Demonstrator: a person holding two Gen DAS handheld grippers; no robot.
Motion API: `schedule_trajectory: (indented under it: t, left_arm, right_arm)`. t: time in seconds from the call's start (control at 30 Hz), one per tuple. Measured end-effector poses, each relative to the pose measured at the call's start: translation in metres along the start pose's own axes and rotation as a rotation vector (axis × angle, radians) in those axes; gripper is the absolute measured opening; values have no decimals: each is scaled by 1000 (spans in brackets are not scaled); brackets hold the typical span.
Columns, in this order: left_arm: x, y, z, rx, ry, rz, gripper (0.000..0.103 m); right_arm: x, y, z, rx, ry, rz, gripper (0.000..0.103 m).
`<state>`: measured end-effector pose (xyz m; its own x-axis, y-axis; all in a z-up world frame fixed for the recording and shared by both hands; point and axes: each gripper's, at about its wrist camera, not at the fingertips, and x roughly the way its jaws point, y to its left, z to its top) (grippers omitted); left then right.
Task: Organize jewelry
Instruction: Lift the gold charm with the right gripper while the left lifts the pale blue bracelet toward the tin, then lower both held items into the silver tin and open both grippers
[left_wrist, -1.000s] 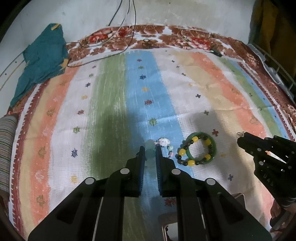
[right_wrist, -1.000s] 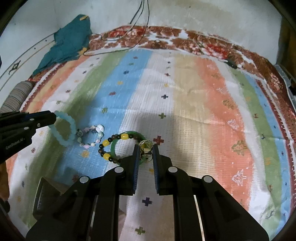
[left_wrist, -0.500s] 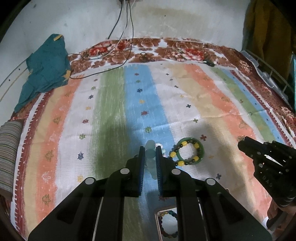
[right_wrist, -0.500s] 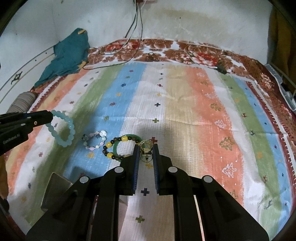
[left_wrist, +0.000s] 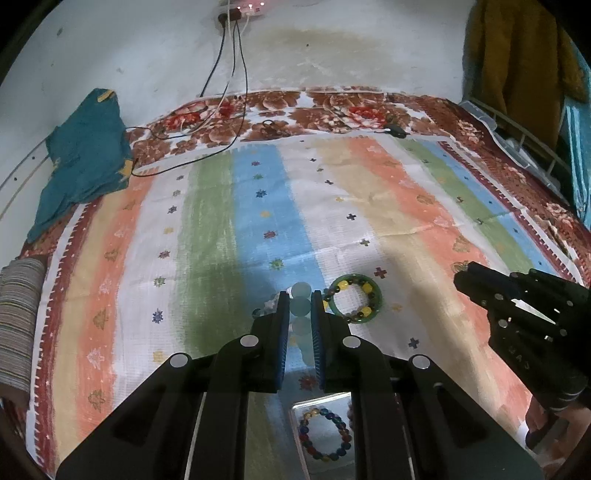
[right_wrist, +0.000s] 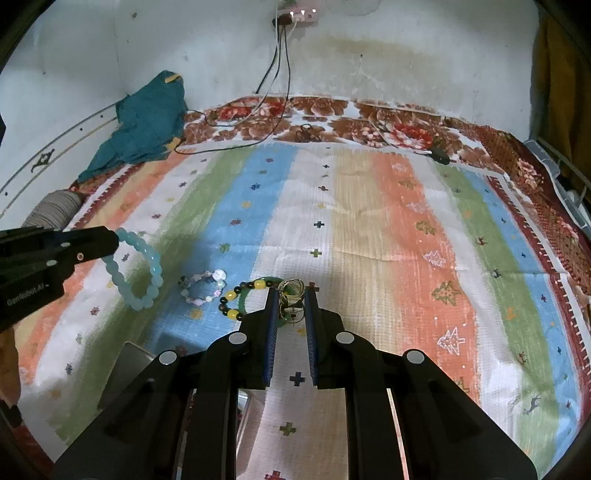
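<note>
**Jewelry on the striped bedspread: two pieces held, three lying or boxed**

Landmark: we take the round green jade-like bangle ringed with yellow and dark beads as our reference; it lies flat on the multicoloured striped woven bedspread.

1. Left gripper. We find its jaws closed to a narrow gap on a pale aqua bracelet of large translucent beads. The bracelet hangs from the tips, off the cloth, well to the left of the bangle in the right wrist view.

2. Right gripper. We find its jaws nearly closed on a small cluster of gold-coloured metal rings. The cluster sits just in front of the bangle's right edge in the right wrist view; whether it touches the bangle we cannot tell.

3. Small bracelet of pastel pink, white and blue beads. It lies on the blue stripe just left of the bangle, between the bangle and the hanging aqua bracelet.

4. Shiny rectangular metal tray. It sits nearer the camera than the bangle, below the left gripper, and holds a bracelet of mixed red, blue and amber beads.

5. Crumpled teal cloth. It rests at the far left edge of the bedspread, well apart from the bangle.
</note>
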<state>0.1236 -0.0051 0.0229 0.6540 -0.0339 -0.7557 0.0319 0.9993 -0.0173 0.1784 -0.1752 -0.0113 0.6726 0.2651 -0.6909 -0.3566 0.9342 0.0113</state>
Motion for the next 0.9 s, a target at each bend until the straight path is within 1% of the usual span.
schedule_trajectory:
  t: [0.5,0.67,0.9]
  left_arm:
    - [-31,-15,-15,14,-31,-45,11]
    - [-45,-17,-24,12,-44,-62,11]
    - [-55,-19,-35,16,-45,-77,11]
  right_arm:
    - [-29,7,-8,-8,-45,40,15]
    - [-36,14,-12,-22,-47,64,15]
    - [-44,28,-22,-51,-39,97,15]
